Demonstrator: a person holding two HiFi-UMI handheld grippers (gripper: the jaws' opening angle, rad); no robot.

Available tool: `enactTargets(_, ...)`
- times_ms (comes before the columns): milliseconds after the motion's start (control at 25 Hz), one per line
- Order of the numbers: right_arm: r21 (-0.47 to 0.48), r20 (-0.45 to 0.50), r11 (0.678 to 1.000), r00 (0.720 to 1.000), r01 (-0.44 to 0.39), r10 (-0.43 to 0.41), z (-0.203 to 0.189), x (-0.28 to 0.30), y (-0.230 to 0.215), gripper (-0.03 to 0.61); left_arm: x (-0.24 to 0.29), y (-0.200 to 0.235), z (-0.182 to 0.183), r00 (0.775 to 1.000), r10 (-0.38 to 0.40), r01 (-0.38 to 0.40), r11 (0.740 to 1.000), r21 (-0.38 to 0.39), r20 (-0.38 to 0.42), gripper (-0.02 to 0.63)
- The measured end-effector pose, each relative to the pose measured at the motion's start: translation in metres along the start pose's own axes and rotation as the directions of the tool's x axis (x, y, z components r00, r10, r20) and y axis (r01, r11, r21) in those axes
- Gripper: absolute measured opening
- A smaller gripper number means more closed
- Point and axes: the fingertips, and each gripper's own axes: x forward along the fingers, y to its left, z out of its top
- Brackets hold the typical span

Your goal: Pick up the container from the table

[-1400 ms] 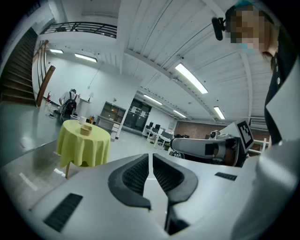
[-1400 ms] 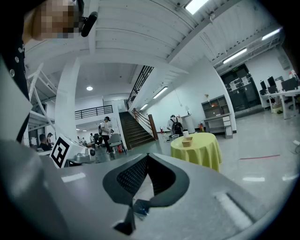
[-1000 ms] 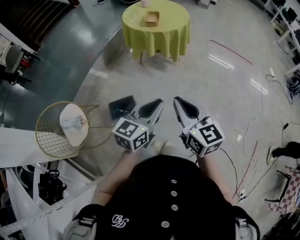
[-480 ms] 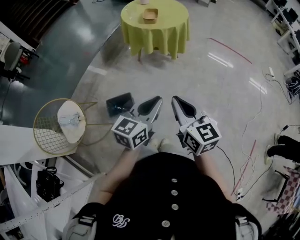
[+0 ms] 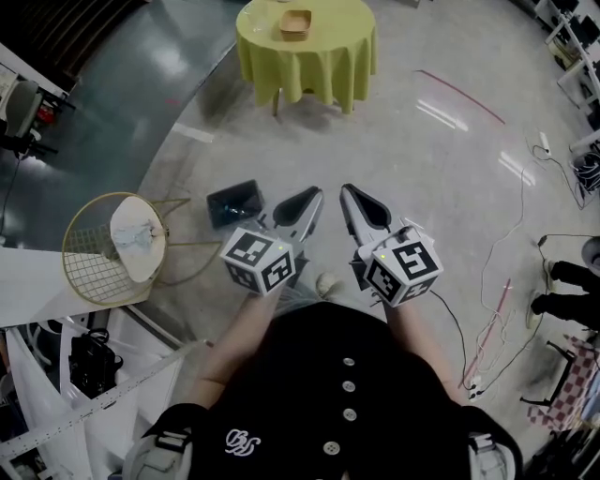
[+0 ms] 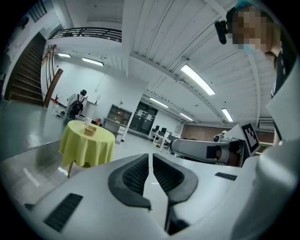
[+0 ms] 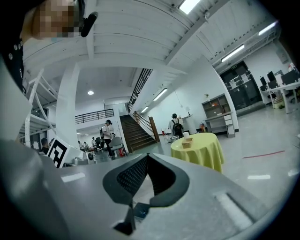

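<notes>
A tan container (image 5: 294, 23) sits on a round table with a yellow-green cloth (image 5: 309, 56), far ahead at the top of the head view. It also shows as a small tan stack (image 6: 89, 131) in the left gripper view and as a small tan box (image 7: 187, 142) in the right gripper view. My left gripper (image 5: 315, 193) and right gripper (image 5: 345, 190) are held side by side at waist height, both shut and empty, well short of the table.
A gold wire basket (image 5: 98, 253) with a white lining stands on the floor at left, with a dark box (image 5: 234, 202) beside it. Cables (image 5: 506, 234) trail over the floor at right. A person's shoes (image 5: 562, 291) show at the right edge. A white cup (image 6: 87, 121) stands on the table.
The table has slid toward the top of the head view and the floor things have shifted slightly. Both grippers keep their pose, shut.
</notes>
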Motion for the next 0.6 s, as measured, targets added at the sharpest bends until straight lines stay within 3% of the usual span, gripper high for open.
enactTargets(200, 0.037, -0.02, 0.999, 1.0, 0.0, 0.0, -0.008, 0.025, -0.02, 0.004, 0.017, 0.023, 0.003, 1.0, 0.005, -0.005, 1.0, -0.02, -0.002, 0.034)
enactTargets(360, 0.006, -0.034, 0.999, 0.998, -0.044, 0.044, -0.006, 0.063, -0.029, 0.005, 0.038, 0.058, 0.013, 1.0, 0.003, -0.003, 1.0, -0.024, 0.019, 0.034)
enactTargets(600, -0.004, -0.034, 0.999, 0.999, -0.042, 0.041, 0.016, 0.144, -0.067, 0.005, 0.089, 0.121, 0.057, 0.999, -0.031, 0.031, 1.0, 0.0, 0.035, 0.034)
